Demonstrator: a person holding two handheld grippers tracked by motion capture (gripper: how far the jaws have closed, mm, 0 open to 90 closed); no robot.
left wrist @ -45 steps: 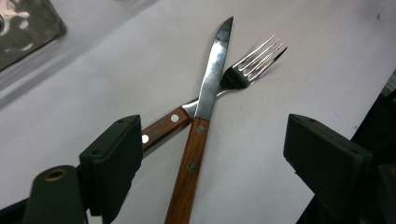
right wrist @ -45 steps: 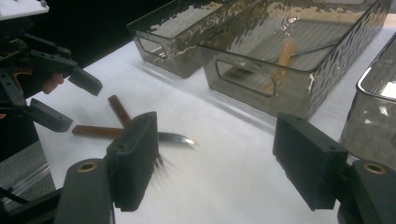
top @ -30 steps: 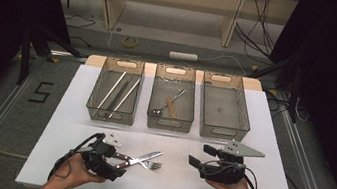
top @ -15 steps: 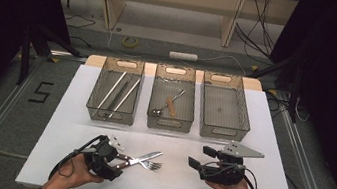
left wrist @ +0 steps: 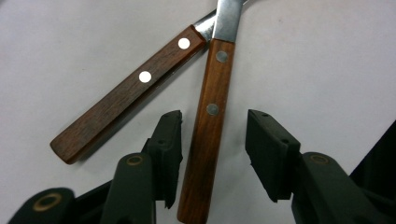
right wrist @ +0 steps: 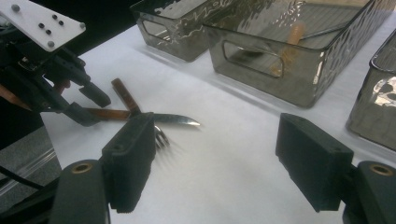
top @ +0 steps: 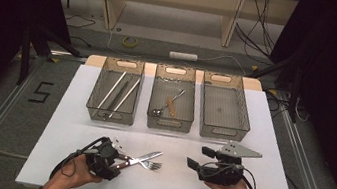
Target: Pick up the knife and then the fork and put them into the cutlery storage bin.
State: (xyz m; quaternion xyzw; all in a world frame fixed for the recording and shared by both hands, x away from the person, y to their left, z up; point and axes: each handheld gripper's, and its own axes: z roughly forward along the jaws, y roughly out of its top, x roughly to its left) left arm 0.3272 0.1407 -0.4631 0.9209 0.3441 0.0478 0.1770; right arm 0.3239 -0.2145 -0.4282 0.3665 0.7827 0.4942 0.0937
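A wooden-handled knife [left wrist: 208, 121] and a wooden-handled fork [left wrist: 130, 98] lie crossed on the white table, also seen as the knife [top: 146, 156] and fork [top: 151, 165] in the high view. My left gripper [left wrist: 214, 126] straddles the knife's handle. Its jaws have just been closing, but a gap still shows at the right pad [left wrist: 268, 149]. In the high view the left gripper [top: 118, 160] sits at the front left. My right gripper [top: 197, 157] rests at the front right, open and empty, and its pads [right wrist: 130, 158] face the cutlery.
Three smoked-plastic trays stand in a row at the back. The left tray [top: 95, 109] holds long metal sticks, the middle tray [top: 169, 123] holds a spoon and a wooden-handled piece, and the right tray [top: 224, 131] looks bare. The table's front edge lies just under both hands.
The left gripper's jaws have narrowed around the knife handle and the hand has shifted slightly. The right hand and the cutlery lie as before.
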